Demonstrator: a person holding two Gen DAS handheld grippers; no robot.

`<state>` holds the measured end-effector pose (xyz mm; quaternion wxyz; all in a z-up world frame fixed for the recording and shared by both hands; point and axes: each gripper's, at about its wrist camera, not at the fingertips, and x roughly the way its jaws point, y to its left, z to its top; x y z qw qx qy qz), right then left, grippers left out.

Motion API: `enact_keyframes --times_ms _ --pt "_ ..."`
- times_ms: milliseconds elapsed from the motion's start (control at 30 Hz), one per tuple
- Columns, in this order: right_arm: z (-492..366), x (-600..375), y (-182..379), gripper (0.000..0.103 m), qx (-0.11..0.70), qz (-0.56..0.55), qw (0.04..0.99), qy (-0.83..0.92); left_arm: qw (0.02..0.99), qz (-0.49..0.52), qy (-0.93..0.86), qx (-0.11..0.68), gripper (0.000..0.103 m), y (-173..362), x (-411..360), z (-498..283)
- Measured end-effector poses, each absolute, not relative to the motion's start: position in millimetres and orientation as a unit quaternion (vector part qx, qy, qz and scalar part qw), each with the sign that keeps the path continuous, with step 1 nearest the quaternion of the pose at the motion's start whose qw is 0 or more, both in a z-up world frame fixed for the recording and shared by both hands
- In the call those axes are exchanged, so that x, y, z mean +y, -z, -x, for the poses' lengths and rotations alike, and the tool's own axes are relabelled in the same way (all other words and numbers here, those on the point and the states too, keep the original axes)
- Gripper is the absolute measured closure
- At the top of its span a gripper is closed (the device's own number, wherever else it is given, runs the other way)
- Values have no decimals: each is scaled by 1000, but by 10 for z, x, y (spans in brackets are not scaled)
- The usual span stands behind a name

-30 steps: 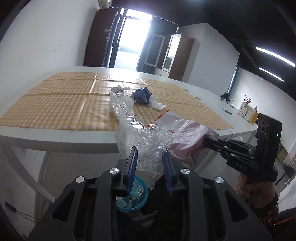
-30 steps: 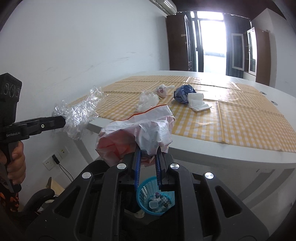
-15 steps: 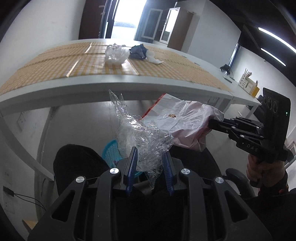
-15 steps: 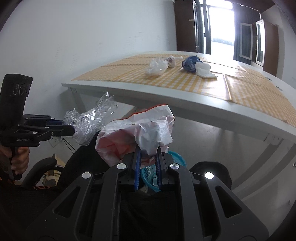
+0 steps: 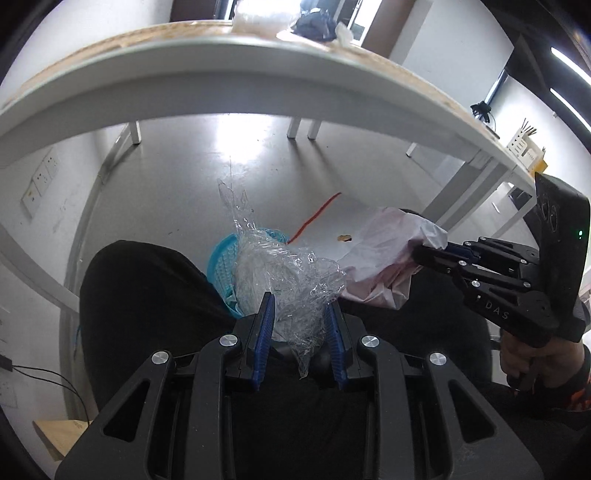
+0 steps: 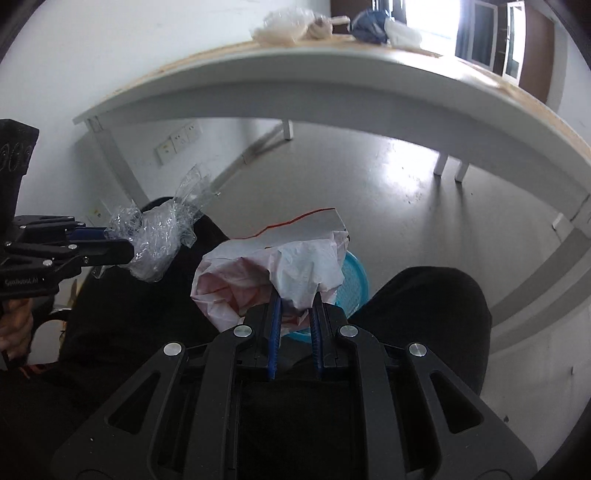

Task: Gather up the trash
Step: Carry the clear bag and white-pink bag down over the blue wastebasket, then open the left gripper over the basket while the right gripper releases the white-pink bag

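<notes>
**Both grippers hold trash above the blue basket**

On the left, the left gripper has its blue fingers closed partway around a crumpled wad of clear plastic wrap, which bulges between them and trails a thin strip upward. In the left wrist view the wrap hangs directly in front of the blue basket standing on the grey floor, below the front edge of the white table. To the right, the right gripper pinches a bunched white and pink plastic bag with a red strip along its top; its fingers sit close together on the bag. The bag covers most of the basket. More trash lies near the table's front edge.
</notes>
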<state>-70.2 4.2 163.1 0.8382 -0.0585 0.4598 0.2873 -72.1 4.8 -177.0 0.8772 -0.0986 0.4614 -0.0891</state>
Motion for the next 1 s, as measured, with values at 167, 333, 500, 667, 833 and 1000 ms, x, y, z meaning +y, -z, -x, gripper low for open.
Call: enact_keyframes --times_ms 167,333,500,667,833,1000 --pt "566 238 -1311 90 493 69 822 -277 863 122 82 484 77 2086 100 515" --pt "395 477 -1017 90 519 84 806 -271 854 127 72 500 77 2274 143 254" --pt "173 571 -745 90 549 83 790 -259 835 140 64 529 77 2547 167 -14" --pt "-82 649 -532 90 576 70 775 -252 824 141 67 545 77 2742 125 -270" --pt "-298 715 -320 90 603 62 757 -244 796 161 64 580 77 2997 241 -491" --pt "-494 773 -130 90 617 59 749 -234 785 189 64 586 77 3124 360 -627"
